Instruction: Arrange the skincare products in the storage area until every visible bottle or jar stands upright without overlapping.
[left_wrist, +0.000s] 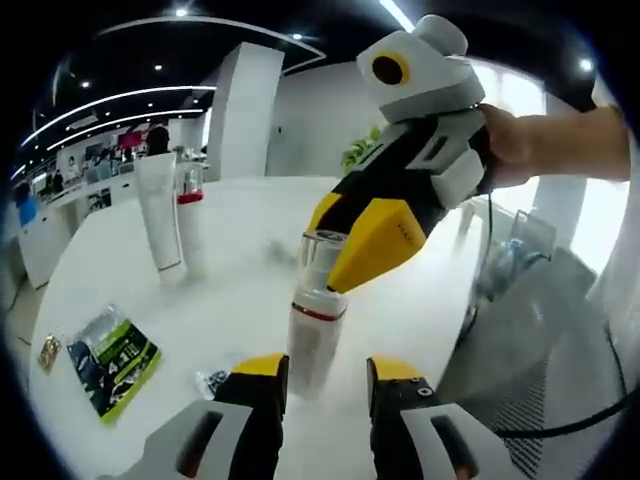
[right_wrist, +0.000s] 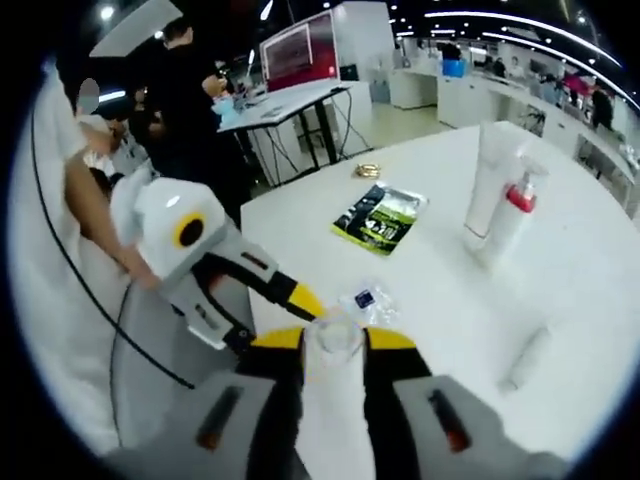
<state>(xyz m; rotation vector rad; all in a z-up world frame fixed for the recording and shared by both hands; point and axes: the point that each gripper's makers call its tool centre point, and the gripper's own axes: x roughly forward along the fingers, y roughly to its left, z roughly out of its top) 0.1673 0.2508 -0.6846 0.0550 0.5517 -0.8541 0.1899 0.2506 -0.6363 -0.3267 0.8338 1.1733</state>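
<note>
A white bottle (left_wrist: 315, 335) with a red band and a clear cap stands nearly upright on the white table (left_wrist: 240, 290). My right gripper (left_wrist: 335, 262) comes in from the upper right and is shut on the cap. In the right gripper view the cap sits between the right gripper's (right_wrist: 335, 340) yellow jaw tips, and the bottle body (right_wrist: 333, 425) runs down between them. My left gripper (left_wrist: 328, 368) is open, its jaws flanking the bottle's base. A white tube (left_wrist: 160, 210) and a pump bottle with a red collar (left_wrist: 190, 205) stand upright together farther back.
A green and black sachet (left_wrist: 112, 360), a small clear packet (left_wrist: 210, 380) and a small gold item (left_wrist: 48, 350) lie on the table. A white bottle (right_wrist: 530, 360) lies on its side. A person's hand (left_wrist: 510, 145) holds the right gripper. People stand by desks behind.
</note>
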